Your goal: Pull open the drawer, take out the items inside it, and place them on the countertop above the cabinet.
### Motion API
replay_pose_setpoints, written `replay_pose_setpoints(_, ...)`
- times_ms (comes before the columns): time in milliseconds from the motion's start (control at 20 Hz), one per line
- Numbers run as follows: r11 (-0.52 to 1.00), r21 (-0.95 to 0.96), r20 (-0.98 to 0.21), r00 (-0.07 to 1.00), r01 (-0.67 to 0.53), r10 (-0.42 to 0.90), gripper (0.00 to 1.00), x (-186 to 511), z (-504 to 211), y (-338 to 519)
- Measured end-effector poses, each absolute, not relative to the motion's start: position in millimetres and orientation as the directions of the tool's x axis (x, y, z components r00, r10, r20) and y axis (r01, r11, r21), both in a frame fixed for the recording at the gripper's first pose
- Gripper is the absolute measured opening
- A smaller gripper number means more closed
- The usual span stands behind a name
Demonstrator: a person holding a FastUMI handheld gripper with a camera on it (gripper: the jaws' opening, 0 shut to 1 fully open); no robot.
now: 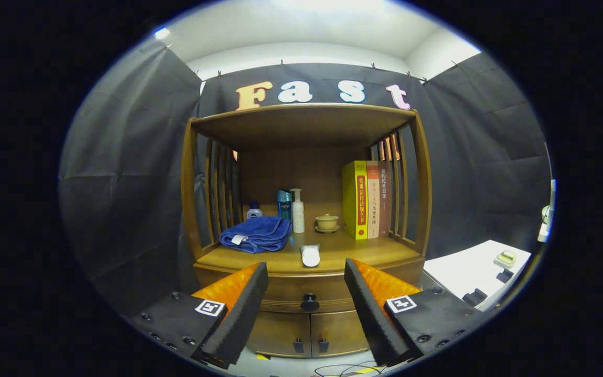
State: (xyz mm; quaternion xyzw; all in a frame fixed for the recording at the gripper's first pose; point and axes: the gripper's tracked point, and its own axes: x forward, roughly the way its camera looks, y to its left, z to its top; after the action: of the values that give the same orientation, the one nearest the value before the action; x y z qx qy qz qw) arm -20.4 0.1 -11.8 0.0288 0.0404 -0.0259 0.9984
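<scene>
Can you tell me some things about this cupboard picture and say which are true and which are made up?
1. The drawer is shut. True.
2. The tongs are squeezing the drawer's knob. False: the tongs are open, and the knob sits in the gap between the fingers, untouched.
3. A blue towel lies on the countertop. True.
4. The books are lying flat in a pile. False: they stand upright at the far side of the countertop from the towel.
5. A small lidded cup sits between the white pump bottle and the books. True.
</scene>
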Motion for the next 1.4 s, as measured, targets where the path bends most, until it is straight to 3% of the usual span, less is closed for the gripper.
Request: replay_pose_setpoints(1400,0.998,0.033,-0.057,0.997,0.051,-0.049,0.96,-24.3,-11.9,-5.1)
